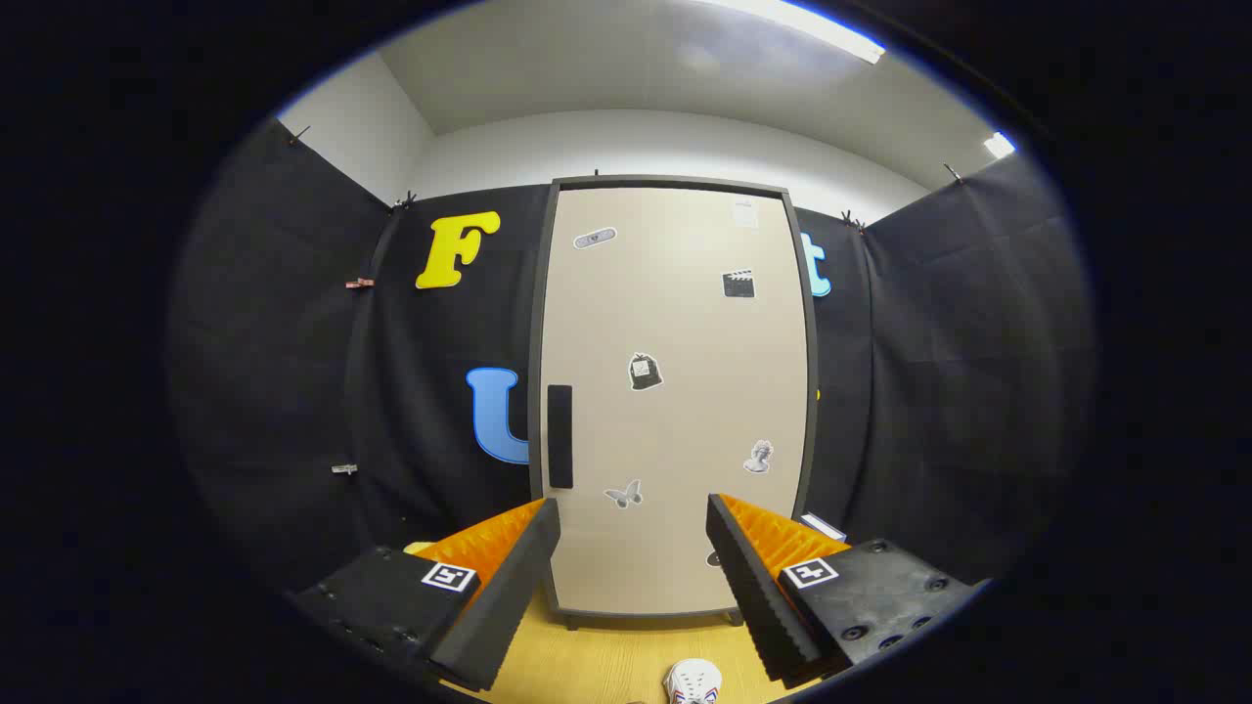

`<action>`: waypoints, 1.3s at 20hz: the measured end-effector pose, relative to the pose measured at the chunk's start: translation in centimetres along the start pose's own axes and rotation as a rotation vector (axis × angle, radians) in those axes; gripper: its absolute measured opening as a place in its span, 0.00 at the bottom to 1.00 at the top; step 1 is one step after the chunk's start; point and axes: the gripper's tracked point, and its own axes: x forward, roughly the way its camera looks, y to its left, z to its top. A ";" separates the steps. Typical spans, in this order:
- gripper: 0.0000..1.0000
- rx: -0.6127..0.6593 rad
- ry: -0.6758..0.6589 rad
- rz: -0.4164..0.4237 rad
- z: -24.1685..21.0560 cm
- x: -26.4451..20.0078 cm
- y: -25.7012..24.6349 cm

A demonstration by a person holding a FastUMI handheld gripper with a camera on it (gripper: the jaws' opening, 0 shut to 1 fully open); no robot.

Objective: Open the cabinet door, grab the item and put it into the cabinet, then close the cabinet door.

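The gripper (634, 518) is held over a wooden tabletop (606, 655), and its two fingers stand wide apart with nothing between them. Each finger has a black ribbed pad on the inner side and an orange body behind it, and each black base carries a small square marker. The fingers (509, 567) touch nothing.

Nearest of all, low in the gap between the jaws and a little toward the right one, lies a small white item (693, 680) with red and blue marks on it. It rests on the tabletop and only its upper part can be seen, so I cannot tell exactly what it is.

Ahead of the jaws stands the cabinet (675, 401), upright on the tabletop on short dark feet. Its beige door (685, 323) is closed and sits in a dark grey frame. A black vertical handle (559, 435) is on the door's left edge, just above the tip of the left finger. Several small stickers are spread over the door: a butterfly (624, 494) between the fingertips, a bust near the right finger, a dark bag shape in the middle, a clapperboard and a plaster higher up.

Just beyond the right finger, beside the cabinet's lower corner, a small white box-like thing (824, 528) shows partly.

Behind the cabinet hangs the black cloth wall (939, 372), and above it are a white wall and a ceiling with a bright lamp (812, 24).
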 end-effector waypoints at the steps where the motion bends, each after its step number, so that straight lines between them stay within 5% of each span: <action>1: 0.98 -0.003 0.003 -0.002 -0.1 0.0 -0.1; 26: 0.98 0.014 0.043 -0.016 -1.3 2.0 -0.4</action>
